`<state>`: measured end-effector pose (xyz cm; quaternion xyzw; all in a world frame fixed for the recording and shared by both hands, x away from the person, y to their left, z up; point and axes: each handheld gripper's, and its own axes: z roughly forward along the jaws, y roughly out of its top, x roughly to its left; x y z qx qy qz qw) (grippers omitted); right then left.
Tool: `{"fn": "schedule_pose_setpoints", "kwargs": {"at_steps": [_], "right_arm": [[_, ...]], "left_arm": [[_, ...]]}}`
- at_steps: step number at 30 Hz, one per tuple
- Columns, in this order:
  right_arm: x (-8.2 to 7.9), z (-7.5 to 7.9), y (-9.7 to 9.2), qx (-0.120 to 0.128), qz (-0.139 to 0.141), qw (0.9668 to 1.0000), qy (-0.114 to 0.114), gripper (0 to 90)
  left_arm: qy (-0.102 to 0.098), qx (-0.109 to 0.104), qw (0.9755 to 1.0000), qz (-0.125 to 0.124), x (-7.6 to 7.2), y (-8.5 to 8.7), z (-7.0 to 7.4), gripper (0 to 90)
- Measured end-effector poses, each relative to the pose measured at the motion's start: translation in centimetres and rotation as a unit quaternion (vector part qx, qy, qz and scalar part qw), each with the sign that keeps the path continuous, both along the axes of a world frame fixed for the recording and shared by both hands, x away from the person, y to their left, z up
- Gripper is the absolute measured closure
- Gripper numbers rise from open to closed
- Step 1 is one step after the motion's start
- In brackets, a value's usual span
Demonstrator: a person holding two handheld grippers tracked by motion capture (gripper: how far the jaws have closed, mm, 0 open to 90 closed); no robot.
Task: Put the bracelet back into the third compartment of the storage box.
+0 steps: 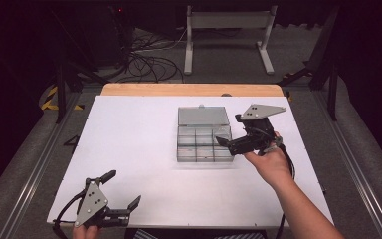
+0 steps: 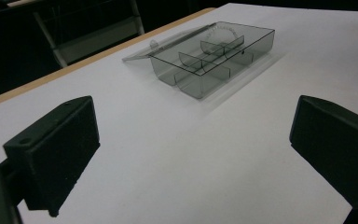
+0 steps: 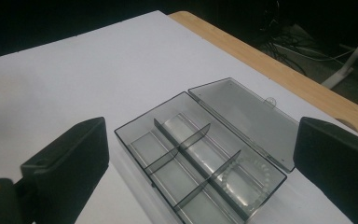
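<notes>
High view: right gripper [image 1: 223, 143] hovers released at the compartment box's [image 1: 202, 142] three o'clock edge, lid [image 1: 203, 116] flat at twelve, bracelet [image 3: 247, 179] reachable. Left gripper [image 1: 124, 188] waits released at seven o'clock, well clear.

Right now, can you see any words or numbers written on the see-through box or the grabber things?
No, there are none to read. The clear box with its lid open has no label or print. The bracelet in one compartment carries no letters. The left gripper and right gripper show no brand or number. The white table is blank.
</notes>
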<state>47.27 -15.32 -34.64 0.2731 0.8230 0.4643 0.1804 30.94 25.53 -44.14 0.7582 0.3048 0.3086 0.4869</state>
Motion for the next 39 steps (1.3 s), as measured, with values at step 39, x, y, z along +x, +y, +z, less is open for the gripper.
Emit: {"fn": "schedule_pose_setpoints", "kwargs": {"at_steps": [39], "right_arm": [[-7.4, -5.6, -5.6, 0.029, 0.052, 0.9979, -0.024, 4.2]], "left_arm": [[0.004, -0.003, 1.0, 0.002, 0.1, -0.2, -0.1, 1.8]]}}
